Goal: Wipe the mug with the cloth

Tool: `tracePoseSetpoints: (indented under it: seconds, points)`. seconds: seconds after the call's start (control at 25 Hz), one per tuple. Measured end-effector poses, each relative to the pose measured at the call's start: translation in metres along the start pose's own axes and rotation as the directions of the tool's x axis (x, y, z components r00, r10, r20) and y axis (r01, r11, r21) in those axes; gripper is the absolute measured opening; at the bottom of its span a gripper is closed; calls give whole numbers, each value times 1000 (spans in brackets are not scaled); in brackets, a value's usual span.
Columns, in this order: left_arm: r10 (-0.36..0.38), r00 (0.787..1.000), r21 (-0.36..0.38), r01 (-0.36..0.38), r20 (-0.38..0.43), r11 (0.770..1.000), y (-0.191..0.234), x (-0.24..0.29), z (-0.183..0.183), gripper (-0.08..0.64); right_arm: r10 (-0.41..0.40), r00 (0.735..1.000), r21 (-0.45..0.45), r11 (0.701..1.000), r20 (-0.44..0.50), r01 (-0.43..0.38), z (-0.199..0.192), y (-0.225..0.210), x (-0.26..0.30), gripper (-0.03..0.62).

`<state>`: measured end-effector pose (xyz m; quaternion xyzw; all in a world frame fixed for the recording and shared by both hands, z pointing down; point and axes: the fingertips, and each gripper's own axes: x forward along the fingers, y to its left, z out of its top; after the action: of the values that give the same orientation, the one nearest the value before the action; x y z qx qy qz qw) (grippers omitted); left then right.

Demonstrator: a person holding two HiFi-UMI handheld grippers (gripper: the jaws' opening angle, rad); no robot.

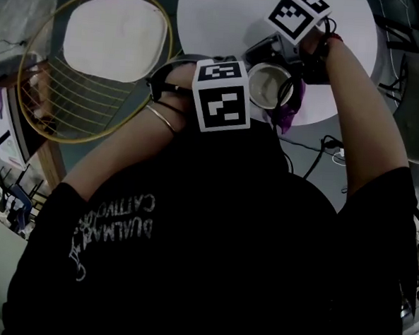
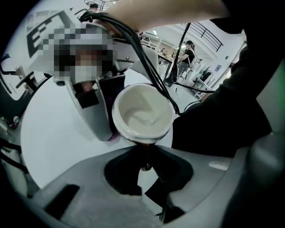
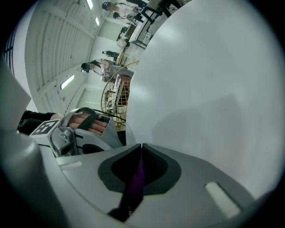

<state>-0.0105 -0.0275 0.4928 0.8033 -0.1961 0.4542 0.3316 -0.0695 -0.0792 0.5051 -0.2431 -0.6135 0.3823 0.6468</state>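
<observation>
One white mug is being pinched by a dark part in the half-closed jaws of the left gripper. Right of the mug, the right gripper is clamping a purple cloth, a grip only its own view is showing; both are hanging over the white table.
</observation>
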Motion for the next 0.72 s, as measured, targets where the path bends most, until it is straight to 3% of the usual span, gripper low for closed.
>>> tracePoseSetpoints:
  seconds: [0.16,0.24,0.32,0.44,0.6,0.72]
  points:
    - [9,1000,-36,-8,10,999,1,3,-5,57,-14,990,40,999,138,9,4,-6,-5,18]
    - [6,1000,-47,-6,10,999,7,-7,-9,57,6,977,19,1000,215,-11,18,-1,-12,18]
    - [2,1000,-54,-2,5,999,9,-12,-10,57,48,954,-28,999,296,-42,28,4,-17,18]
    - [0,1000,-75,0,-1,997,7,-11,-7,57,60,911,-6,998,409,-63,24,0,-28,18]
    - [-5,1000,-119,4,-12,993,6,-16,-8,57,55,818,49,994,572,-101,23,-3,-48,18]
    - [0,1000,-147,-3,-22,989,7,-23,-9,57,29,704,104,984,710,-145,24,-7,-69,18]
